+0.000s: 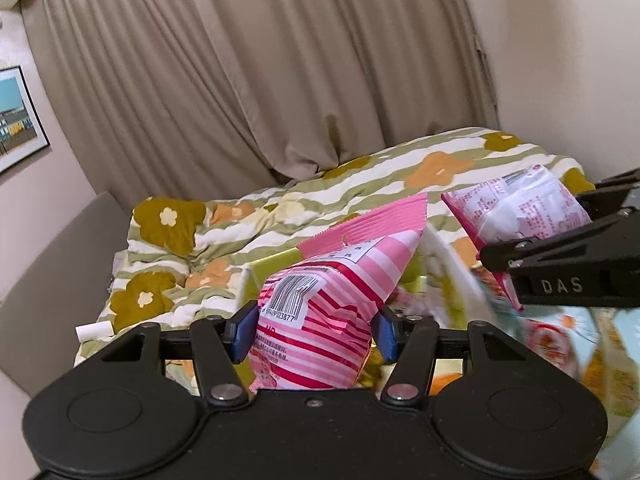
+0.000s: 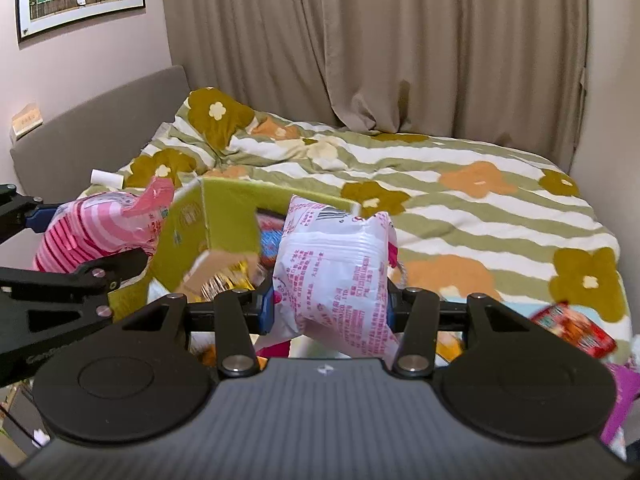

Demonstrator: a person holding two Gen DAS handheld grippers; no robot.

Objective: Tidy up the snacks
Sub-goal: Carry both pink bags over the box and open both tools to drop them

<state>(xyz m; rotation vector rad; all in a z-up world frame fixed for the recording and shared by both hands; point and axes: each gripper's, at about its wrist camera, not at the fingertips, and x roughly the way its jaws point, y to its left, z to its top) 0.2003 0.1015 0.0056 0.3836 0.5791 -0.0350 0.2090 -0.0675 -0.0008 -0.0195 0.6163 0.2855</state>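
My left gripper (image 1: pixel 314 330) is shut on a pink striped snack bag (image 1: pixel 320 312) with a barcode, held up above the bed. That bag also shows at the left of the right wrist view (image 2: pixel 92 228). My right gripper (image 2: pixel 330 304) is shut on a white snack bag with pink print (image 2: pixel 336 264). In the left wrist view that white bag (image 1: pixel 520 208) and the right gripper (image 1: pixel 496 258) are at the right. A green cardboard box (image 2: pixel 224 216) with several snacks inside stands between and just beyond the two bags.
A bed with a green striped floral duvet (image 2: pixel 460 208) fills the view ahead, with beige curtains (image 2: pixel 400 40) behind. A red snack pack (image 2: pixel 572 330) lies on the duvet at the right. A grey headboard (image 2: pixel 92 120) is at the left.
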